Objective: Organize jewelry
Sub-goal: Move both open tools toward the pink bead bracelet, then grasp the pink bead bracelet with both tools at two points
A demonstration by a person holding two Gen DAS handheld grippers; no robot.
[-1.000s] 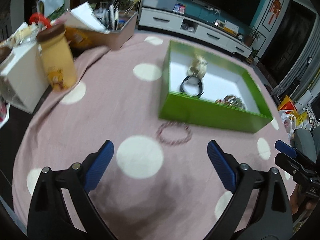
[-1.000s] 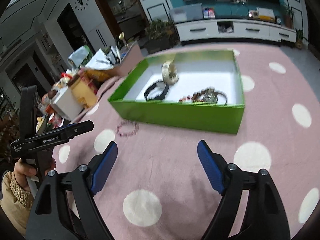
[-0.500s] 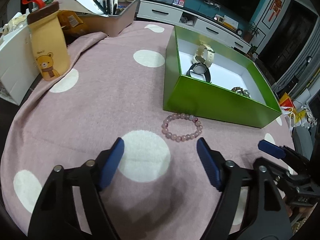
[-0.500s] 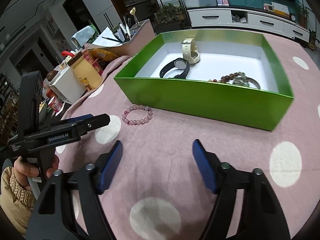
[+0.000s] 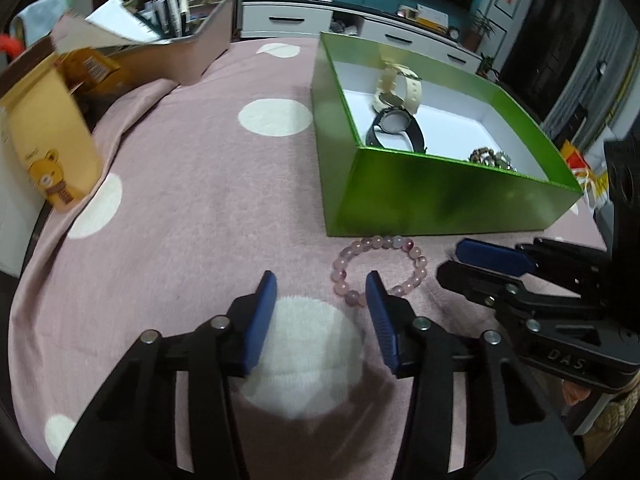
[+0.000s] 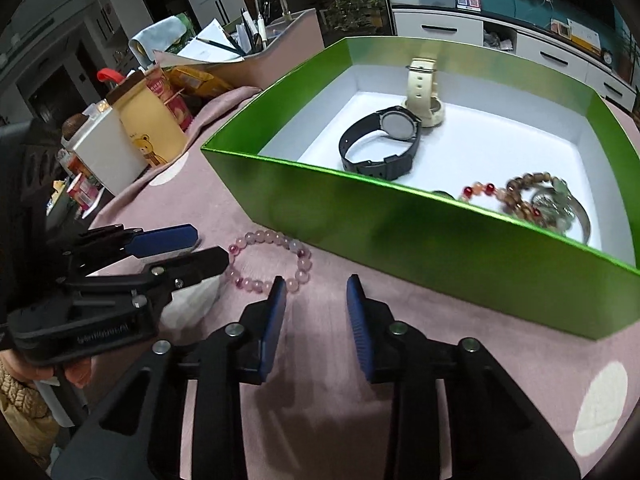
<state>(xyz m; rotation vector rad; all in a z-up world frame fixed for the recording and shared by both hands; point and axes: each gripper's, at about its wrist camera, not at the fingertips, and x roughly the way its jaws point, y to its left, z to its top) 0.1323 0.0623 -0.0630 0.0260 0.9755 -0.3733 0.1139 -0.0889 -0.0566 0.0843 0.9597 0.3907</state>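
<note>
A: What lies on the cloth?

B: A pink bead bracelet [image 5: 380,270], a ring of smooth, round, translucent beads, a few darker. It lies flat on the fuzzy pink tablecloth [image 5: 192,184] with cream dots, just in front of the near wall of the green box [image 5: 440,208]. As a loop it points no way; in the left wrist view its oval runs roughly along that wall.

A: And the box?

B: Glossy green card outside, matte white inside, rectangular and open-topped. In it a black watch [image 6: 380,140] with a round face lies on its side, a cream watch [image 6: 424,96] stands with its strap upward, and a heap of brown and red beaded bracelets [image 6: 528,196] sits by the near wall.

A: The tongs?

B: The left gripper [image 5: 320,304] is released, its ribbed blue pads apart, the right one at the bracelet's near edge; whether it touches cannot be told. The right gripper [image 6: 316,304] is also released, holding nothing, its left pad at the beads.

A: Anything else?

B: A yellow bear-printed bottle [image 6: 150,128] and a white container [image 6: 106,152] stand well apart at the cloth's edge.
</note>
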